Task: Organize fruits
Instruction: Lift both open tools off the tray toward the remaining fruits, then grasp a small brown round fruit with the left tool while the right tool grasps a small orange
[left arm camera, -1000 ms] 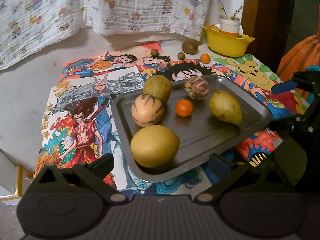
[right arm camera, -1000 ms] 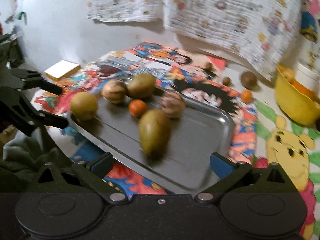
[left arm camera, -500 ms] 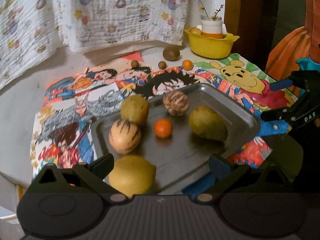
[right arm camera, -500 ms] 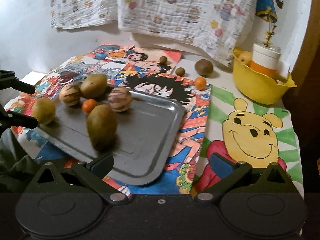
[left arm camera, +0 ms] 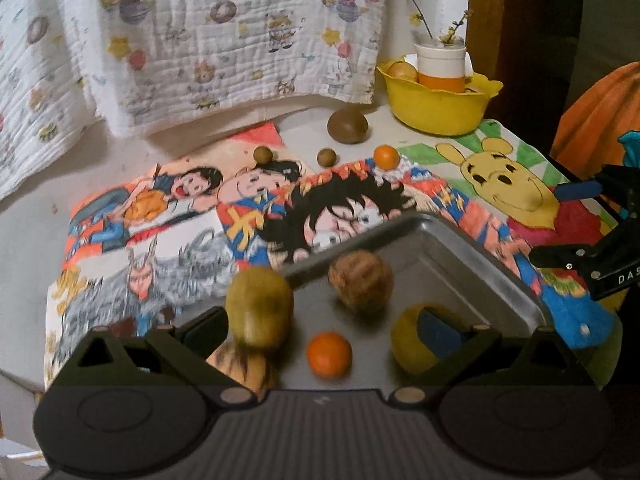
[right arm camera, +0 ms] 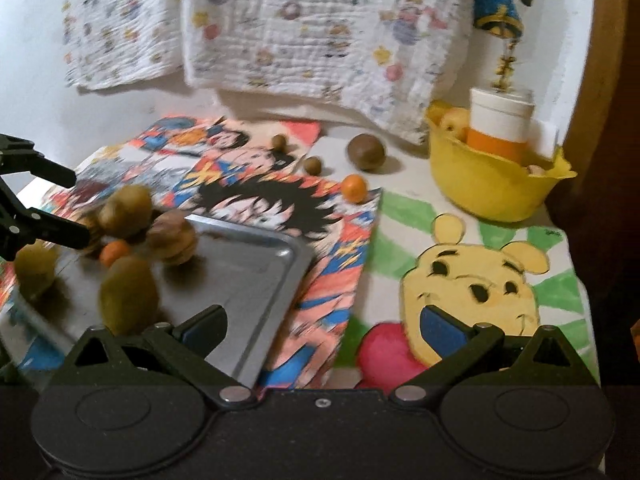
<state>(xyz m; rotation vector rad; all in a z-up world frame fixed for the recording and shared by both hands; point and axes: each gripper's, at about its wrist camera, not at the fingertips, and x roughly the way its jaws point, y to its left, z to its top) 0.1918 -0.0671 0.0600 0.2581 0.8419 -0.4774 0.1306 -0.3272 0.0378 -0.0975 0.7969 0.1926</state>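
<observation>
Covering most of the counter (right arm camera: 100,120) is a set of cartoon mats (right arm camera: 480,288), and on them lies the metal tray (left arm camera: 460,256), which holds several fruits: a green fruit (left arm camera: 260,308), a striped brown fruit (left arm camera: 362,286), a yellow-green fruit (left arm camera: 408,348) and a small orange (left arm camera: 329,354). Other fruits are loose behind the tray, near the yellow bowl (left arm camera: 436,108): a big brown fruit (left arm camera: 347,125), two little brown balls (left arm camera: 263,155) and a second small orange (left arm camera: 386,156). The left gripper (left arm camera: 320,328) hovers low over the near part of the tray with its fingers wide and holding nothing; the right gripper (right arm camera: 324,326) is above the tray's right corner and the Winnie-the-Pooh mat, its fingers also wide and empty. In my judgement the risk is here: the fruits are round and the tray bottom is smooth, so if a finger pushes the tray edge or closes off-centre on a fruit, the fruit may roll against its neighbours or over the low rim. Compared with half a second ago, the left camera is much nearer to the tray, so the big yellow fruit at the front is no longer in its view, and the right gripper has shifted to the right, away from the tray's centre.
</observation>
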